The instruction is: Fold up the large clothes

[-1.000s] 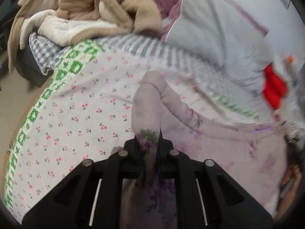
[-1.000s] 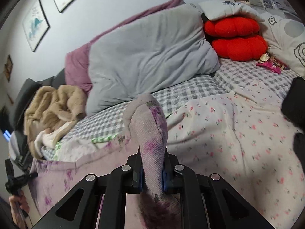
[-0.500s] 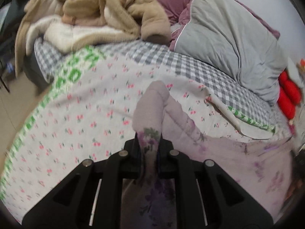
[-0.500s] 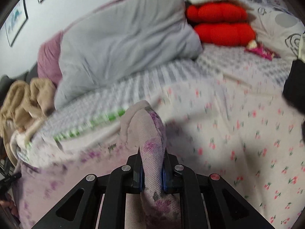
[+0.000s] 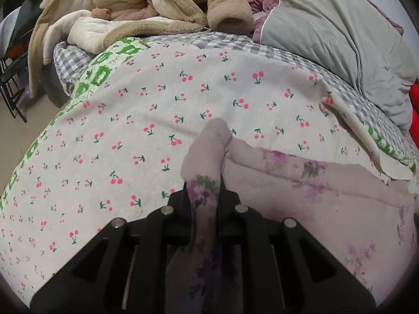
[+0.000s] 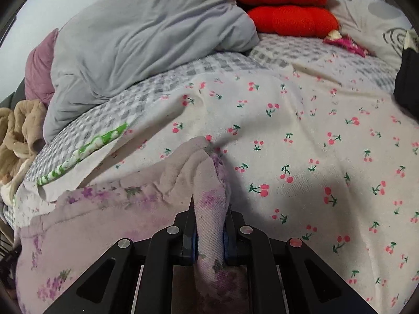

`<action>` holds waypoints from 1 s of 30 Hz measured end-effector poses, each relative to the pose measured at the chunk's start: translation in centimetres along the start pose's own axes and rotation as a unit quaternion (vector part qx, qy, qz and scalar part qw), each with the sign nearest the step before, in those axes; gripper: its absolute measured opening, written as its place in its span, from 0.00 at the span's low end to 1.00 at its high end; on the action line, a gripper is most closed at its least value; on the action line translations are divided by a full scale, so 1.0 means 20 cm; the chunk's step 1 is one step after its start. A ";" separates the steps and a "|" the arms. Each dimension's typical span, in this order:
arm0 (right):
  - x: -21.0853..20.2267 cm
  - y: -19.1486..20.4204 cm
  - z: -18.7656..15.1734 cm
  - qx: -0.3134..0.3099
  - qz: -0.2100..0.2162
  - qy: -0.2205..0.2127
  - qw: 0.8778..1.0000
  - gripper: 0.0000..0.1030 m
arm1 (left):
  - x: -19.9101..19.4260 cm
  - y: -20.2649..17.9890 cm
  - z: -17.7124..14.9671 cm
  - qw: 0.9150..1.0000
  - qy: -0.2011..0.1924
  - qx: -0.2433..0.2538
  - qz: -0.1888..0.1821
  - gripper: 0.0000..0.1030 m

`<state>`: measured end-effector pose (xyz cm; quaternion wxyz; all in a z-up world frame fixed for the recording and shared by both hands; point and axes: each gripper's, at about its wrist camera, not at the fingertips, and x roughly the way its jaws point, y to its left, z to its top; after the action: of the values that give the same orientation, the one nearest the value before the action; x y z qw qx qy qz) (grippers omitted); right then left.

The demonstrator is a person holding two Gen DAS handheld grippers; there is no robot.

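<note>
Both grippers under my control carry the same lilac floral garment [image 5: 327, 191], a soft, nubbly knit with faded purple flower prints. Left gripper [image 5: 205, 196]: its black fingers [image 5: 180, 201] are clamped on a bunched corner of the cloth, which rises past the tips in a rounded hump; they have just eased slightly wider, cloth still pinched between. Right gripper [image 6: 209, 209]: its fingers [image 6: 188, 225] are pressed tight on another thick fold of the same garment [image 6: 91, 222], blue pads showing at the inner faces. The garment sags between the two grips and lies on a cherry-print sheet [image 5: 157, 104], thin woven cotton with a green patterned border. Under that, a grey checked bed cover [image 6: 117, 110]. Further back: a puffy grey duvet [image 6: 144, 39], red ribbed cushions [image 6: 288, 18], and a heap of tan fleece clothes [image 5: 157, 2].
</note>
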<state>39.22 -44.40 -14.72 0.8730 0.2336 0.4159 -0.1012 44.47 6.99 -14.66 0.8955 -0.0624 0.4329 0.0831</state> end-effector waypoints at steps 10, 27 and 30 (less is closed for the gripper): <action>-0.05 -0.10 0.01 0.058 -0.010 0.028 0.998 0.77 | -0.03 0.05 0.02 0.999 0.036 -0.008 0.022 0.56; -1.19 0.19 -0.43 0.126 0.181 0.001 0.975 0.78 | -1.25 0.01 -0.31 0.975 0.055 -0.077 -0.199 0.68; -1.23 0.37 -0.57 0.110 0.215 0.024 0.970 0.78 | -1.34 -0.10 -0.40 0.975 0.042 -0.064 -0.208 0.79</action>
<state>18.56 -32.86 0.55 0.8330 0.4142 0.3635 0.0496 22.38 1.06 1.52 0.8684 -0.2115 0.4412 -0.0803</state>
